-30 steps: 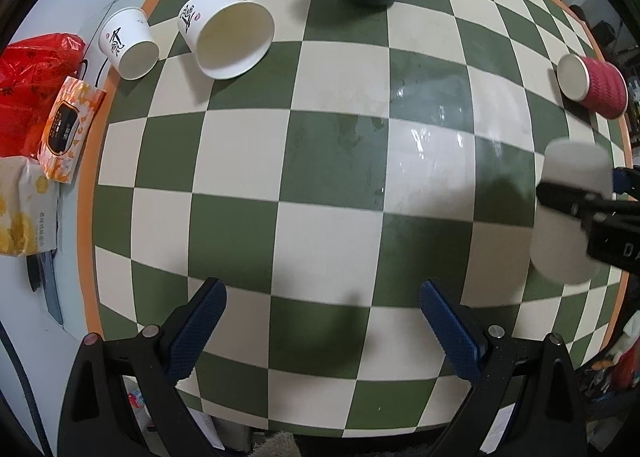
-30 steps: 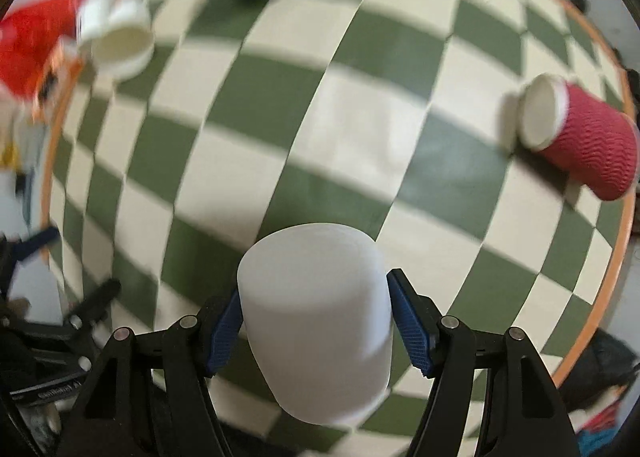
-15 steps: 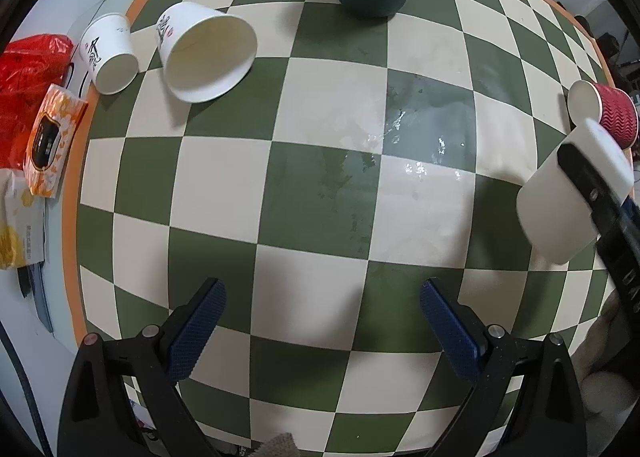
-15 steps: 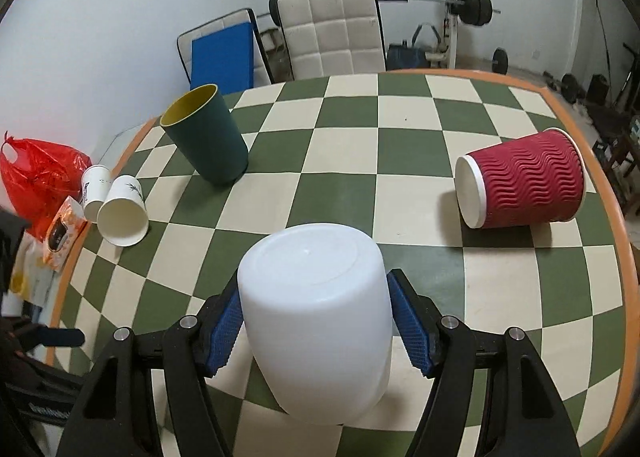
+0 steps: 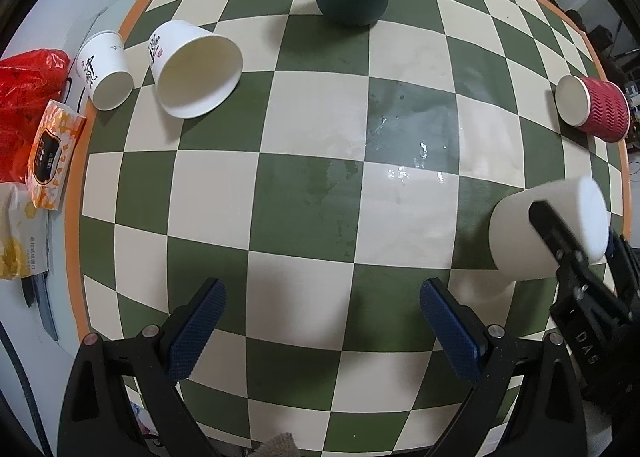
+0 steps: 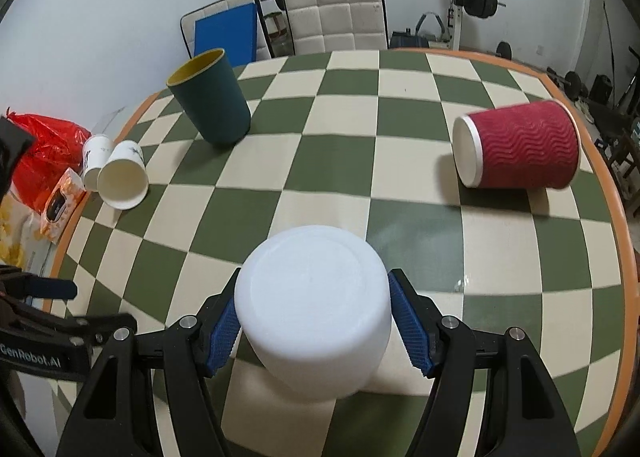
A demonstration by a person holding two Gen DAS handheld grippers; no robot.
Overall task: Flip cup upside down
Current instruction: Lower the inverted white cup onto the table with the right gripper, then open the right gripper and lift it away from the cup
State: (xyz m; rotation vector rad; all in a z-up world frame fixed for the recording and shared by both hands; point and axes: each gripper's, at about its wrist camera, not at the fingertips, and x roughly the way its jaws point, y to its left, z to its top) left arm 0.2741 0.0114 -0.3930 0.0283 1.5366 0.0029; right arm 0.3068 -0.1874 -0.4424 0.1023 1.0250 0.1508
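Observation:
My right gripper (image 6: 316,331) is shut on a plain white cup (image 6: 316,309), its blue pads pressing both sides. The cup is bottom up, its flat base facing the camera, its rim low over or on the checkered table (image 6: 408,161); I cannot tell if it touches. In the left wrist view the same cup (image 5: 520,233) is at the right edge, tilted, with the right gripper's black finger across it. My left gripper (image 5: 322,327) is open and empty above the table's near edge.
A dark green cup (image 6: 210,97) stands upright at the back. A red ribbed cup (image 6: 524,145) lies on its side at the right. Two white paper cups (image 5: 196,67) (image 5: 106,75) lie at the left, beside a red bag (image 5: 24,97) and tissue packs.
My right gripper has turned the white cup from sideways to bottom up and lowered it toward the table. The left gripper has drifted slightly and stays open.

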